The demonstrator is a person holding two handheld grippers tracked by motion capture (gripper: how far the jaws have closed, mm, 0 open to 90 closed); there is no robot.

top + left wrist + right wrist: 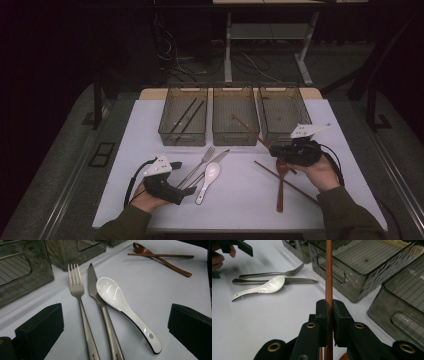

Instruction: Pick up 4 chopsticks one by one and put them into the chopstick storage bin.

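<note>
Carrying the slim brown wooden chopstick clamped in the right gripper over the middle smoked-plastic bin — keep it level, tip past the near wall, before letting go.

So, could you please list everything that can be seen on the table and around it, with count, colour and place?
Smoky transparent plastic bins: three, grey, side by side at the table's far edge.
Dark chopsticks: two, inside the left bin.
Brown wooden chopstick: one, clamped in the right gripper, pointing toward the middle bin.
Second brown chopstick: one, lying on the white table, crossing the brown wooden spoon.
Steel fork: one, silver, left of centre.
Steel knife: one, silver, beside the fork.
White ceramic spoon: one, resting on the knife.
Left gripper: black, open, near the cutlery.
Right gripper: black, shut.
</note>
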